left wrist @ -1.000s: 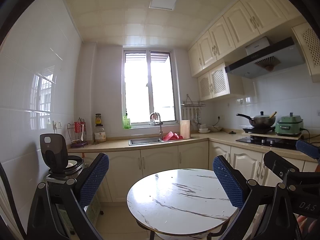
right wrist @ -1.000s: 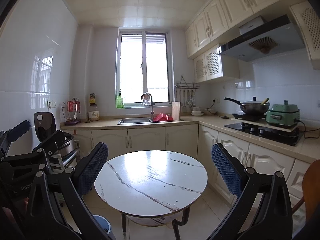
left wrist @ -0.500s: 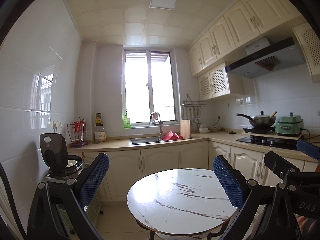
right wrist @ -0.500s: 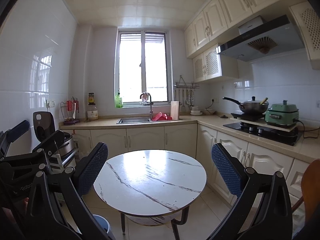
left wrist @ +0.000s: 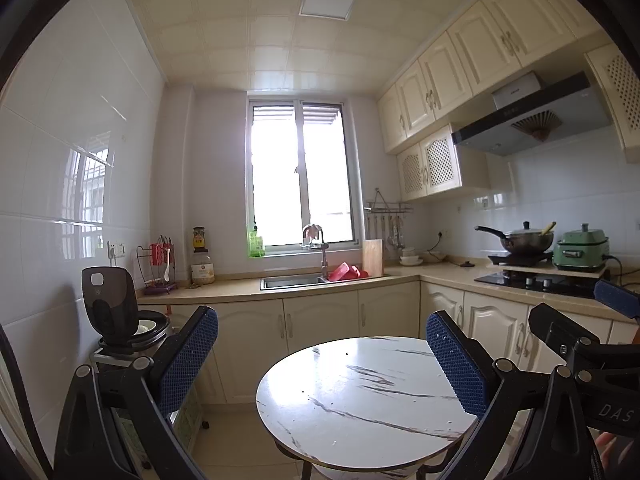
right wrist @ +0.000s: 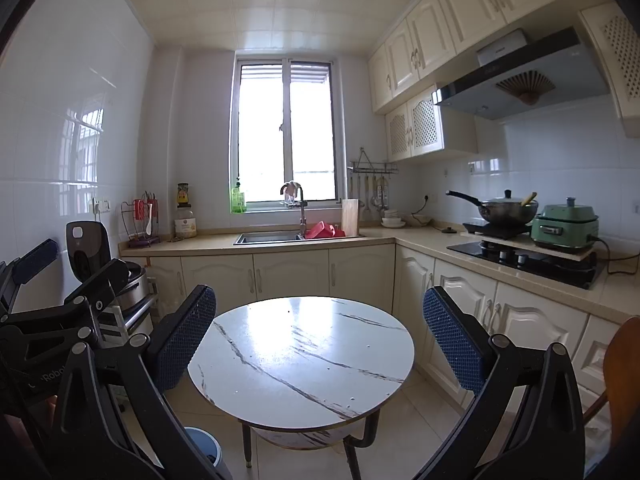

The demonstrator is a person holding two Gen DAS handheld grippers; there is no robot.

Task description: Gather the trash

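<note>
You have no real trash in view: only tiny specks dot the round surface [right wrist: 300, 360]. A blue bin [right wrist: 204, 446] stands underneath. Both your left tool [left wrist: 320, 364] and right tool [right wrist: 320, 344] hover spread, empty; collecting hasn't begun.

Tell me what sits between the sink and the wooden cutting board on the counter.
A red item lies between the sink and the upright cutting board, clearest in the right wrist view.
</note>
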